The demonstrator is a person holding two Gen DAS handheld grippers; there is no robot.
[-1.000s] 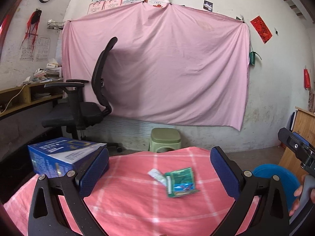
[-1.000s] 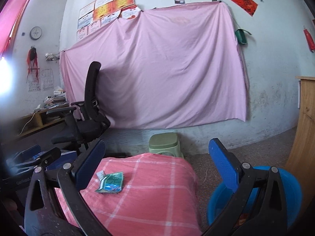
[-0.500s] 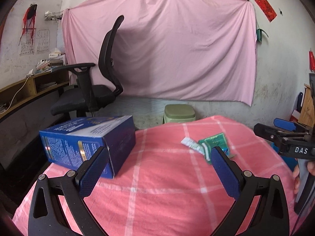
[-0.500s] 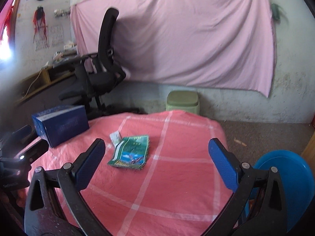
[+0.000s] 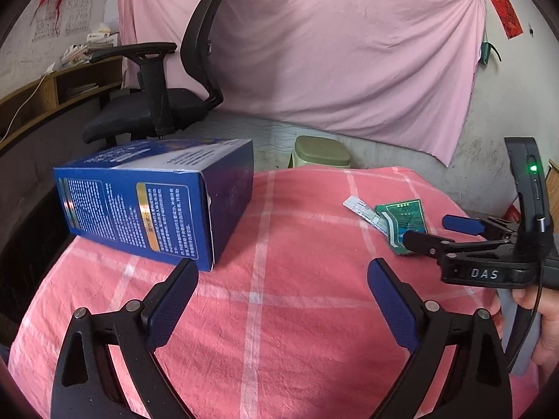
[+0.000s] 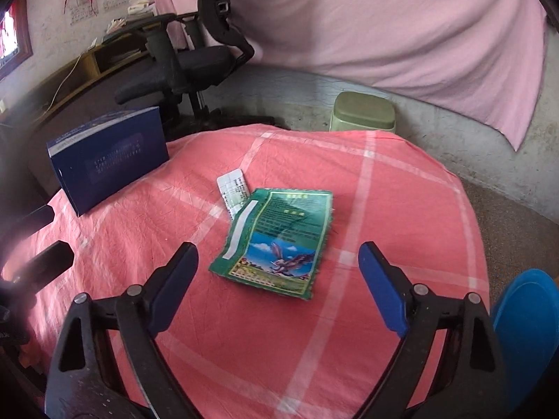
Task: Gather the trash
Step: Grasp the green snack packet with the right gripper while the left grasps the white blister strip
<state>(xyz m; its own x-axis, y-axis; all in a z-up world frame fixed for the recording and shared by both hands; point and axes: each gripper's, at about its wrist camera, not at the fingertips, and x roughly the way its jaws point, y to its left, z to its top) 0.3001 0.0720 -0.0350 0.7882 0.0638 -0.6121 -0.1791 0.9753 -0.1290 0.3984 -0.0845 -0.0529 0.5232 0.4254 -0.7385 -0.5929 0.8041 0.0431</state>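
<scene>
Approach step. Right claw point(image 6: 276, 276) spread wide, empty, over the green packet point(image 6: 279, 241) lying flat mid-worktop point(image 6: 384, 209). Left claw point(image 5: 283, 289) jaws just narrowing slightly, nothing between, blue box point(image 5: 153, 195) ahead. Next I drop, pinch the packet edge, carry to blue bin point(image 6: 524, 317).

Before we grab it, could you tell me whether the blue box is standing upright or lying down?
Lying down: the blue box rests on a long face.

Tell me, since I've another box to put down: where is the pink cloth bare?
Bare between the blue box and green packet, and right of the packet toward the cloth edge. Crowded where the white slip meets the packet.
</scene>
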